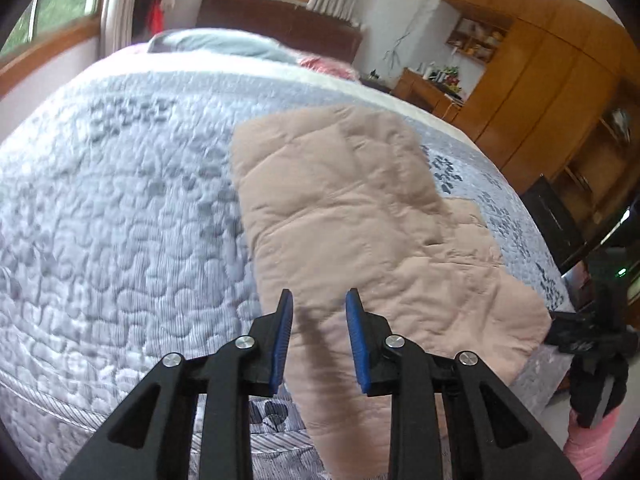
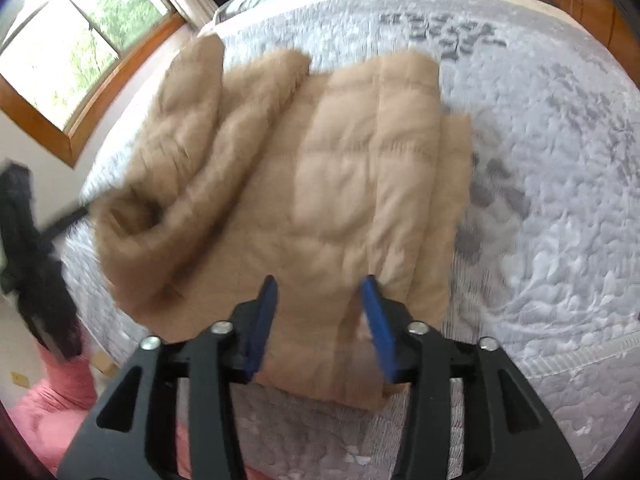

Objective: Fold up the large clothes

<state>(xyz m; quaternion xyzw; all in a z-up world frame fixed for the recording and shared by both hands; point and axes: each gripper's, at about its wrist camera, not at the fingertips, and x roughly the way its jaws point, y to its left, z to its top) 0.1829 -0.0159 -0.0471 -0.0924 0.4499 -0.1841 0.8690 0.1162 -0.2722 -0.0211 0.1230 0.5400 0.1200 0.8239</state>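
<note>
Folded beige quilted coat [image 2: 340,184] lies on the bed [image 2: 560,240] beyond both parted, empty grippers, left [image 1: 319,300] and right [image 2: 320,286]; one loose sleeve seemingly remains.

left gripper [image 1: 319,300] fingers apart, right gripper [image 2: 322,286] wider

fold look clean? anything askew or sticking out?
Mostly tidy. The beige padded jacket lies folded on the quilted bedspread, but its sleeve bulges out in a loose roll toward the window side, and a lower layer pokes past the top panel's edge. No damage visible.
</note>
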